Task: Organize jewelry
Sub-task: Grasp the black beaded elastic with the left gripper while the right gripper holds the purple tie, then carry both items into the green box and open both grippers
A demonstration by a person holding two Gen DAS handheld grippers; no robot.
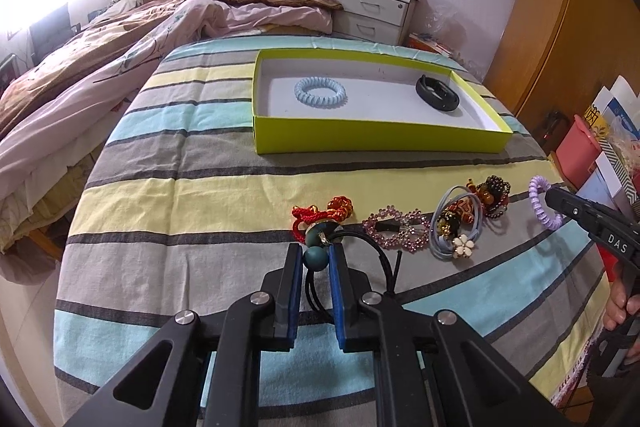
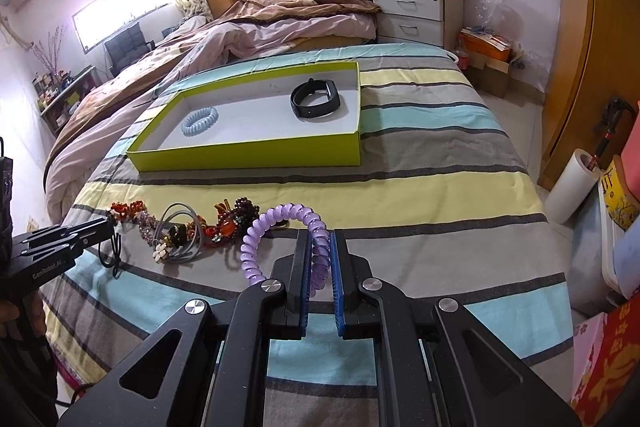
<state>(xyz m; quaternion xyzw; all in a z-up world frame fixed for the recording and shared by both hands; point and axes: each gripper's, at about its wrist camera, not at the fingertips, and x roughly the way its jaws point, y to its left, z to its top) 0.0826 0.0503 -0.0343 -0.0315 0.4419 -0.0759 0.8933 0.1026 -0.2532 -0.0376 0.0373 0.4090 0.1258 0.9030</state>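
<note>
— Covering the bed, the striped blue, yellow and grey sheet point(image 1: 200, 195) carries the shallow lime-green cardboard box point(image 1: 376, 141), which already holds a pale blue coil hair tie point(image 1: 320, 94) and a black wristband point(image 1: 438, 93).

— And the grippers?

— Each has made its pick. The right gripper point(image 2: 321, 259) is clamped on the purple spiral hair tie point(image 2: 280, 223); the left gripper point(image 1: 315, 259) is pinched on the teal-beaded black cord hair tie point(image 1: 314, 259).

— Next?

— Probably lifting both over the box wall and releasing inside.
</note>
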